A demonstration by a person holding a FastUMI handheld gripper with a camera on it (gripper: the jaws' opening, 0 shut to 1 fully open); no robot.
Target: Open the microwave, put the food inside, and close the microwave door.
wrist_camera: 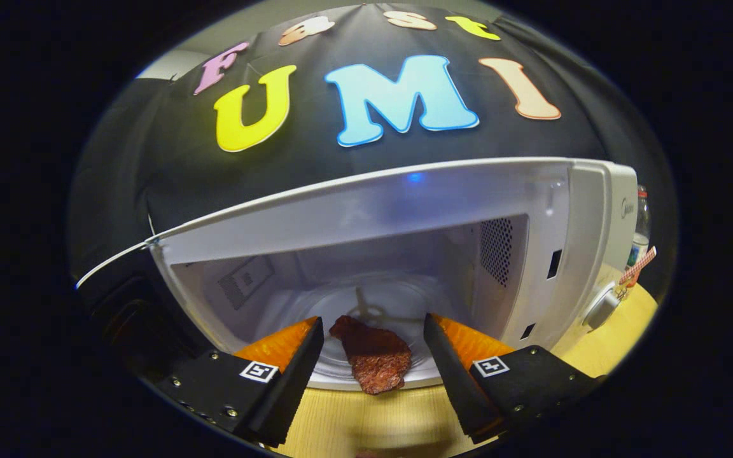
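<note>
Item: tongs [373, 356] released, fingers apart w/ meat slice [373, 356] between, overhanging microwave [589, 210] sill above worktop [366, 420]; nudge further in before shutting door.

Microwave [586, 210], white, stood on the wooden table [602, 346] with its door [118, 299] swung wide open — cavity exposed, glass turntable [379, 305] inside. I had the gripper [373, 346] at the cavity's mouth, fingers [303, 362] spread apart. Between them lay the food [373, 356], a reddish-brown piece of meat, resting on the turntable's front edge and overhanging the sill — neither finger touched it. Beside the microwave's control side stood a bottle [641, 229].
</note>
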